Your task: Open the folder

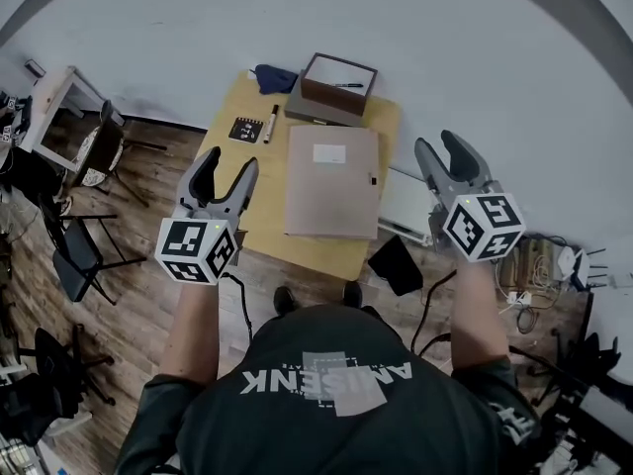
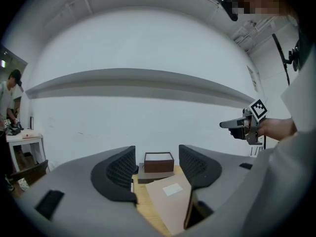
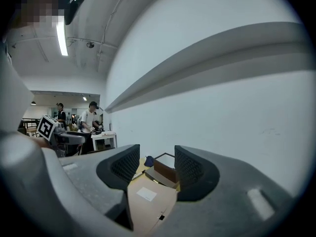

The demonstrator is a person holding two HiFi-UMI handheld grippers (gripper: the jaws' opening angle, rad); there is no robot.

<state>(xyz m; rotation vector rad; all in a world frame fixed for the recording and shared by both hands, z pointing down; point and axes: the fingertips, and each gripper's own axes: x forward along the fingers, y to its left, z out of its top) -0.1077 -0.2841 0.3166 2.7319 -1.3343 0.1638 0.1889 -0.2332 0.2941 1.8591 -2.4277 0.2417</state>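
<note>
The beige folder point(image 1: 331, 181) lies closed and flat on the table point(image 1: 259, 171), in the frame's centre. My left hand-held gripper point(image 1: 232, 161) and right hand-held gripper point(image 1: 437, 142) hang at either side of it, both spread and empty. I judge I should free the small dark clasp point(image 1: 373, 179) on its right edge first, then lift the cover.

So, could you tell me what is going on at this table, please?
A person stands at a small wooden table with the left gripper and the right gripper held in the air. Both have their jaws apart and are empty. The folder lies flat and closed between them, untouched. A brown box sits behind it.
</note>
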